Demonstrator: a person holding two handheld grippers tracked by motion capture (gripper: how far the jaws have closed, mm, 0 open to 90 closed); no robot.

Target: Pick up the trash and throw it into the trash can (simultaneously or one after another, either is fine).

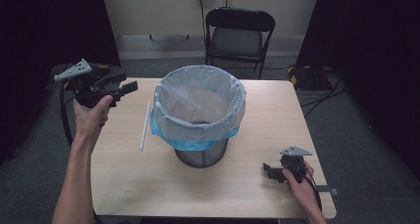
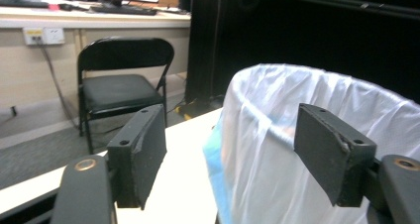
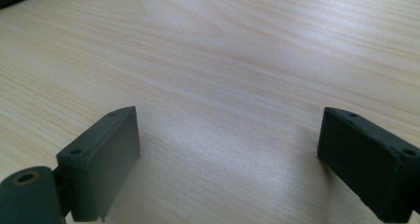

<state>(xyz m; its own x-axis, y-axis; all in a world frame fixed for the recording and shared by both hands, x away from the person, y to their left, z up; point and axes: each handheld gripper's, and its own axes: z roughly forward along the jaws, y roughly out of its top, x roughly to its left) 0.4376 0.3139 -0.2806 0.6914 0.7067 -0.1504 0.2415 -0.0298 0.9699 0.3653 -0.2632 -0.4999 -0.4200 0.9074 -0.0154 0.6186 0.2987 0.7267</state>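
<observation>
While the left gripper [image 1: 130,86] hangs above the table's [image 1: 148,184] left edge with its jaws wide apart and nothing between them, it points toward the lined waste bin [image 1: 198,110] in the middle, probably to reach the bag's rim. A white straw [image 1: 144,125] lies just left of the bin. Near the front right corner, the right gripper [image 1: 267,170] rests low, also released, apparently waiting.

A lab-like recording room: black curtains [image 1: 381,60], a folding chair [image 1: 239,35], one bare wooden table [image 1: 148,184].

No readable text, label or number anywhere.
</observation>
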